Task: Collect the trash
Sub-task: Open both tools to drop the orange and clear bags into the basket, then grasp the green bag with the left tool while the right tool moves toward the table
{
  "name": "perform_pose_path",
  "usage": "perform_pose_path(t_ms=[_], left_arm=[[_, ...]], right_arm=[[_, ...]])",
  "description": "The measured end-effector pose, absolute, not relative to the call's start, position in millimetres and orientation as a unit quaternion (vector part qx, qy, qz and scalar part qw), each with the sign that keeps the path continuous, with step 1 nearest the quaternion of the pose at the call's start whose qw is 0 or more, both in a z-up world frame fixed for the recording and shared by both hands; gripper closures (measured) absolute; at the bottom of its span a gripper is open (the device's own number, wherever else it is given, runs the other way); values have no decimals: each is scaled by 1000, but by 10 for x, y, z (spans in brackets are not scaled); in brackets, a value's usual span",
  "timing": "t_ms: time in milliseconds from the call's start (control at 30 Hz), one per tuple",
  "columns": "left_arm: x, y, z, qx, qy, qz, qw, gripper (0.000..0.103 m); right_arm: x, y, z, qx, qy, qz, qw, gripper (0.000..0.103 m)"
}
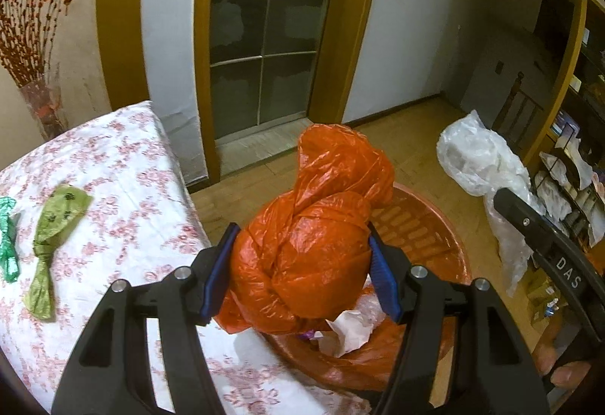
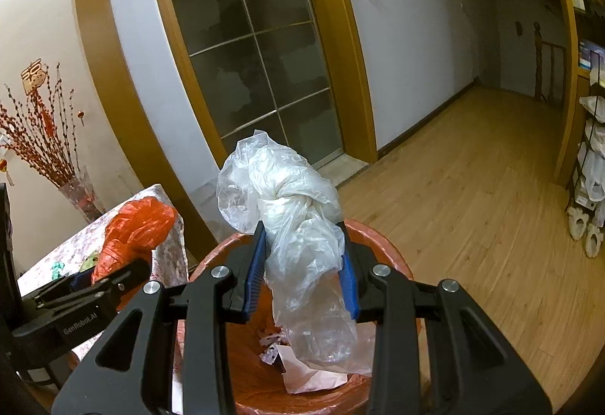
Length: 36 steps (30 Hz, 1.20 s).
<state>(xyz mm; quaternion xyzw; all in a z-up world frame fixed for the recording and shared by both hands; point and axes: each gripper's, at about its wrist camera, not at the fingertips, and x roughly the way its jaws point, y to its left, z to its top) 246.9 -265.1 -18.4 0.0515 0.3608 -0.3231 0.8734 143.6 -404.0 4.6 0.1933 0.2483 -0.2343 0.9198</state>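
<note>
Left gripper (image 1: 302, 273): clamped on a knotted orange plastic bag (image 1: 314, 226), held over the bin's rim.
Right gripper (image 2: 302, 271): clamped on a knotted clear plastic bag (image 2: 295, 226), hanging into the orange-lined trash bin (image 2: 378, 237).
Left wrist view only: green knotted bag (image 1: 53, 237) and teal bag (image 1: 7, 241) lay on the floral counter (image 1: 124, 169).
Right wrist view only: crumpled paper (image 2: 302, 373) lay at the bin's bottom.

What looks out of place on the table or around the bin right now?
Two knotted bags, one olive and one green, lie loose on the floral tablecloth, not in the bin. Nothing looks spilled or damaged.
</note>
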Motion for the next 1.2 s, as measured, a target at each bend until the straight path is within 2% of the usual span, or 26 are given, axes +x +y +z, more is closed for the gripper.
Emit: perform_pose_path(t_ms=[367, 467, 600, 700, 1200], left_arm=[[2472, -2873, -341, 57, 381, -341, 858, 40], [2498, -2916, -407, 59, 388, -343, 853, 37], [2506, -2946, -479, 64, 395, -340, 851, 32], [2534, -2927, -523, 60, 401, -337, 850, 26], [2719, -2493, -614, 61, 408, -283, 866, 24]], right_arm=[[1428, -4225, -79, 218, 262, -230, 912, 68], [1426, -4256, -121, 226, 266, -224, 910, 66], [1411, -4307, -173, 238, 269, -221, 907, 52], [1397, -4343, -198, 245, 270, -220, 905, 46], [1417, -4335, -201, 237, 279, -218, 905, 44]])
